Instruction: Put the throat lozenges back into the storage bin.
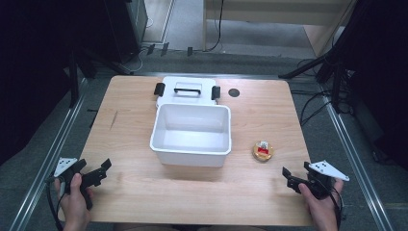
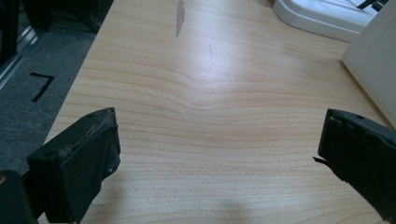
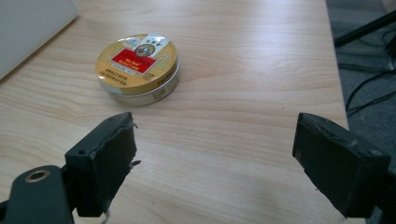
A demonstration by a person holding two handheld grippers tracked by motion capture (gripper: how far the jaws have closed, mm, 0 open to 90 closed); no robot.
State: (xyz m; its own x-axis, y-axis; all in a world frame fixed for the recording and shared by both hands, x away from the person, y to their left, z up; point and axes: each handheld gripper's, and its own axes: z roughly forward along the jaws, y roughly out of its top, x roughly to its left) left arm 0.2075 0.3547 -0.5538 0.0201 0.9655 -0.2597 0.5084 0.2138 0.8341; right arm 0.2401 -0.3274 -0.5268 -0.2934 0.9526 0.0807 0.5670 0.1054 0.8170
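Note:
A round gold tin [image 1: 262, 151] with a red label lies flat on the wooden table, to the right of an open white box [image 1: 191, 134]. In the right gripper view the tin [image 3: 137, 68] sits a short way beyond and left of my right gripper [image 3: 215, 154], whose jaws stand open around bare wood. From above, the right gripper [image 1: 294, 173] hovers near the table's front right corner. At the front left my left gripper [image 1: 102, 169] rests open, and its own view has the left gripper [image 2: 217, 149] with nothing between the jaws.
The box's white lid [image 1: 187, 90] with black clasps lies flat just behind the box. A small dark hole [image 1: 234, 92] marks the tabletop at the back right. Metal rails run along both table sides, and cables trail on the floor at right.

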